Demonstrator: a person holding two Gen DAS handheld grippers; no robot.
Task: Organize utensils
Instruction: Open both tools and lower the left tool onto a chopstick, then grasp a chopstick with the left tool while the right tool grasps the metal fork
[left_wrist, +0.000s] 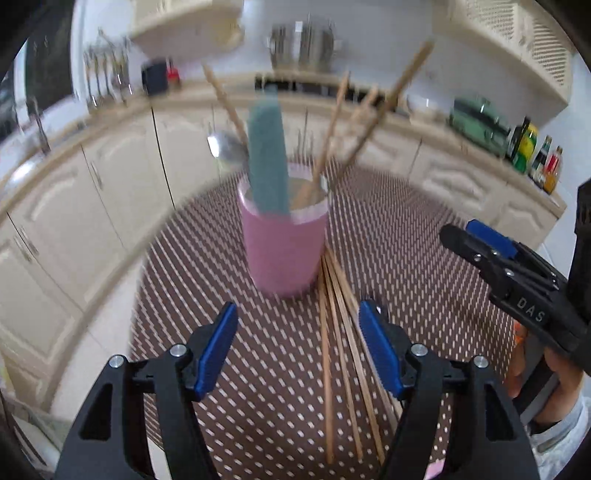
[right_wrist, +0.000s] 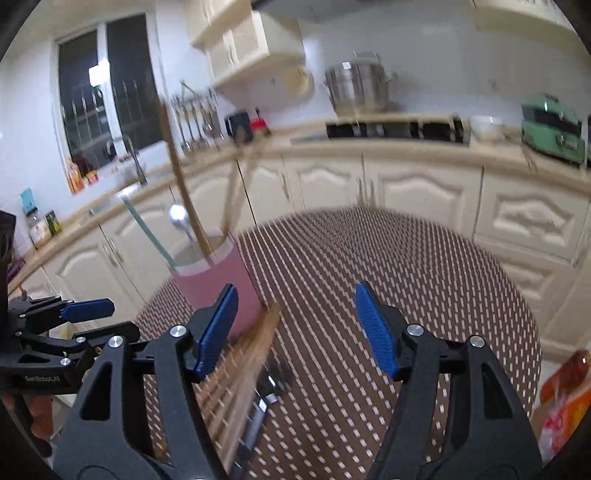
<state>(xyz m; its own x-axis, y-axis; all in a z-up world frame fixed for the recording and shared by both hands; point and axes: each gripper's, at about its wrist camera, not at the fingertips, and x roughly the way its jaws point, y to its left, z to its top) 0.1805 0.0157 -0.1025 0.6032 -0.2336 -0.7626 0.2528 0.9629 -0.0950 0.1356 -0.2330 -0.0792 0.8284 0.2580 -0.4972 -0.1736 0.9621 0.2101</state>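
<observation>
a pink cup (left_wrist: 283, 251) stands upright on the brown dotted table mat (left_wrist: 406, 236), holding wooden chopsticks (left_wrist: 332, 136), a teal utensil (left_wrist: 267, 162) and a metal spoon (left_wrist: 225, 146). loose chopsticks (left_wrist: 340, 350) lie flat on the mat, their far tips at the cup's base around five o'clock. the left gripper (left_wrist: 298, 345) hovers at six o'clock of the cup, jaws spread, nothing between them. the right gripper (right_wrist: 295, 328) is at four o'clock, jaws also wide apart and bare.
</observation>
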